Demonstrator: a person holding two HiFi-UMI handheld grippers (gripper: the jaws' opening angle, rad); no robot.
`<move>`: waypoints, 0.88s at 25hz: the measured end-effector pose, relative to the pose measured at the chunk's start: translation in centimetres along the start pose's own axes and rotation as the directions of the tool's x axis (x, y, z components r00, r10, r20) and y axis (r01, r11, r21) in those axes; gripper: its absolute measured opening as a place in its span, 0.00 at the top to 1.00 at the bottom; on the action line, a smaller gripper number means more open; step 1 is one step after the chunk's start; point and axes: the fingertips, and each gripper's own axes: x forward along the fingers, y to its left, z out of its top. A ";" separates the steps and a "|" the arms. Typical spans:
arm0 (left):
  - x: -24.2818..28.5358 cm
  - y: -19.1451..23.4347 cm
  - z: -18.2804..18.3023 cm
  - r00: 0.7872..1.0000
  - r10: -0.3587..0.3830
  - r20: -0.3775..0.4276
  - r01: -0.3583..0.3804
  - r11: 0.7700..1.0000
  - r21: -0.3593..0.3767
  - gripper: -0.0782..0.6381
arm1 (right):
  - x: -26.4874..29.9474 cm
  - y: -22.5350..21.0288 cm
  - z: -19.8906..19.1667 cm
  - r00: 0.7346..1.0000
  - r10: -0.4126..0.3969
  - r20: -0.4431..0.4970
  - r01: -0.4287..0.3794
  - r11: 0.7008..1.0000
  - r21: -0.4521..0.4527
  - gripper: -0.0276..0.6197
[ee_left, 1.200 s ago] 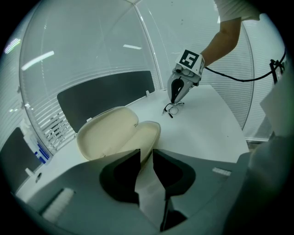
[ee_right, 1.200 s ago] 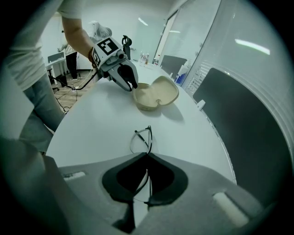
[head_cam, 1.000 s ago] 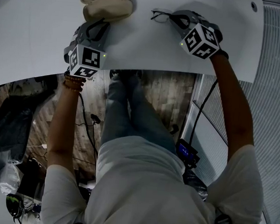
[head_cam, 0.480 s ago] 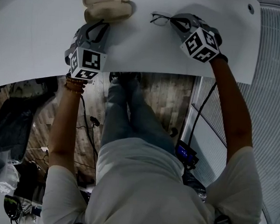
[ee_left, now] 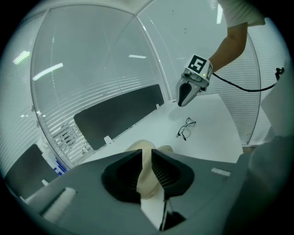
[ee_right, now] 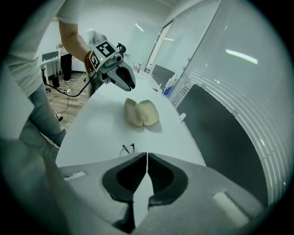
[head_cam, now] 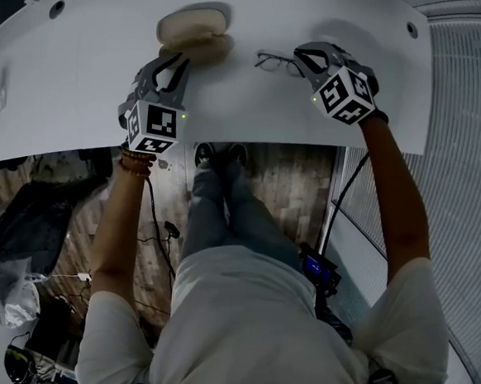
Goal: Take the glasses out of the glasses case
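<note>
The cream glasses case (head_cam: 193, 33) lies open on the white table (head_cam: 85, 59), both halves up, also in the right gripper view (ee_right: 141, 112). The dark-framed glasses (head_cam: 277, 61) lie on the table to its right, outside the case (ee_left: 185, 128). My left gripper (head_cam: 174, 59) hovers just short of the case (ee_left: 143, 145). Its jaws have just been closing, a narrow gap remains, and nothing is between them (ee_left: 146, 153). My right gripper (head_cam: 306, 58) hangs above the glasses' right end (ee_right: 127, 148). It is shut and holds nothing (ee_right: 147, 155).
A dark panel (ee_left: 119, 112) and a glass wall run along the table's far edge. Bottles (ee_right: 167, 85) stand at the far end. The table's near edge (head_cam: 253, 140) is over the person's legs and the wood floor.
Both grippers have risen off the table. The left one has drawn back from the case. The glasses and case stay where they lay.
</note>
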 end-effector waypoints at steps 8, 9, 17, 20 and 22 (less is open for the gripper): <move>-4.2 3.3 5.6 0.994 0.072 0.082 -0.070 0.997 -0.026 0.84 | -5.8 -3.7 4.8 0.985 -0.142 0.097 0.139 0.990 0.037 0.95; -4.7 3.6 6.3 0.992 0.082 0.094 -0.079 0.996 -0.033 0.85 | -6.6 -4.0 5.5 0.981 -0.158 0.115 0.154 0.987 0.045 0.95; -10.3 3.9 11.4 0.975 0.121 0.186 -0.095 0.986 -0.141 0.89 | -13.9 -4.3 11.9 0.924 -0.273 0.267 0.230 0.956 0.181 0.95; -12.4 3.1 13.7 0.965 0.118 0.234 -0.075 0.980 -0.186 0.89 | -16.8 -4.1 14.5 0.890 -0.316 0.328 0.240 0.938 0.251 0.95; -13.6 2.6 14.9 0.959 0.114 0.260 -0.057 0.974 -0.218 0.89 | -18.4 -4.0 16.6 0.859 -0.341 0.383 0.234 0.925 0.298 0.95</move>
